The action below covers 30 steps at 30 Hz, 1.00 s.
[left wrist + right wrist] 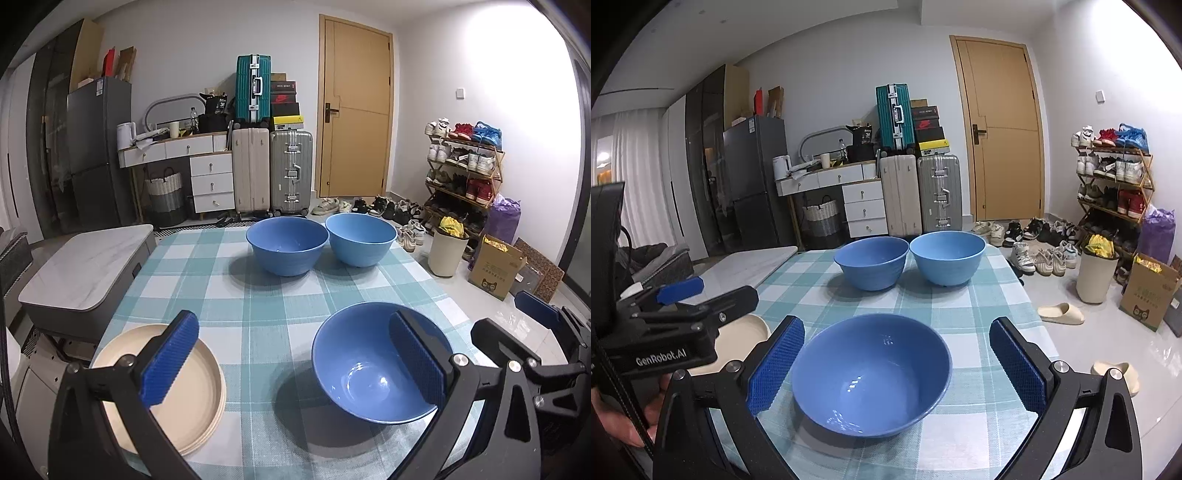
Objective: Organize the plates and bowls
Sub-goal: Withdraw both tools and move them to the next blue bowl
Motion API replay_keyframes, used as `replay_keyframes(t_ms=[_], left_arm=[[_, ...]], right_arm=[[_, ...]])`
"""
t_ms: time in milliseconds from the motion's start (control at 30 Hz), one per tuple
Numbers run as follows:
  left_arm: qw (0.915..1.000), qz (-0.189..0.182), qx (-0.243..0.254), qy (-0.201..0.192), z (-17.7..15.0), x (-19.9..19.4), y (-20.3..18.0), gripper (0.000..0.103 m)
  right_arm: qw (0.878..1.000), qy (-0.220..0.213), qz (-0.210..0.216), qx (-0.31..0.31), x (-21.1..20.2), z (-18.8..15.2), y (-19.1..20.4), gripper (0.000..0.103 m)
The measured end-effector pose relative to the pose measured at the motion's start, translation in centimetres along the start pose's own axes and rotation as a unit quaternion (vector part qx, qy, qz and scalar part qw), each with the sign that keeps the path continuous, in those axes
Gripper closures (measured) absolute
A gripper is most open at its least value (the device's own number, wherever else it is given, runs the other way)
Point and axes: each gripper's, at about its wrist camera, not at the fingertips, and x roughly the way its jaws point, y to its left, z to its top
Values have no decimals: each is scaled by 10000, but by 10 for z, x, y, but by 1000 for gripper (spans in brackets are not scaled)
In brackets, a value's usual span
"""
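Both tools spread wide, empty; right tool (890, 369) frames a glossy round blue bowl (871, 373); left tool (295, 362) partly hides stacked matte cream plates (199, 384) on the checked-cloth counter (258, 306)

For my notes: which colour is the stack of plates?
Cream; the plates show best in the left wrist view.

My left wrist camera looks forward and slightly down along its fingers, low and close over the checked table (229, 306), toward the far wall and door (356, 107). My right wrist camera sits just beside it, facing the same way. Both share the near bowl (354, 376) (871, 373), the two far bowls (286, 245) (871, 262) and the room beyond
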Motion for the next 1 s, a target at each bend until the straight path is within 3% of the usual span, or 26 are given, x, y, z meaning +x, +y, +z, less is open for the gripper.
replay_keyframes(t_ms=[200, 400, 800, 900, 1000], left_arm=[[9997, -77, -106, 220, -1, 8, 6, 0], [9991, 152, -99, 371, 4, 19, 14, 0], [9982, 144, 9, 576, 25, 50, 24, 0], [9960, 488, 61, 746, 35, 66, 28, 0], [9940, 421, -24, 1008, 44, 85, 36, 0]], right_arm=[[9999, 63, 61, 94, 5, 5, -2, 1], [9999, -121, 11, -40, 7, 18, 2, 1], [9996, -115, 233, -81, 35, 44, 2, 1], [9989, 40, 476, -32, 46, 59, 1, 1], [9944, 277, 983, 260, 61, 79, -4, 1]])
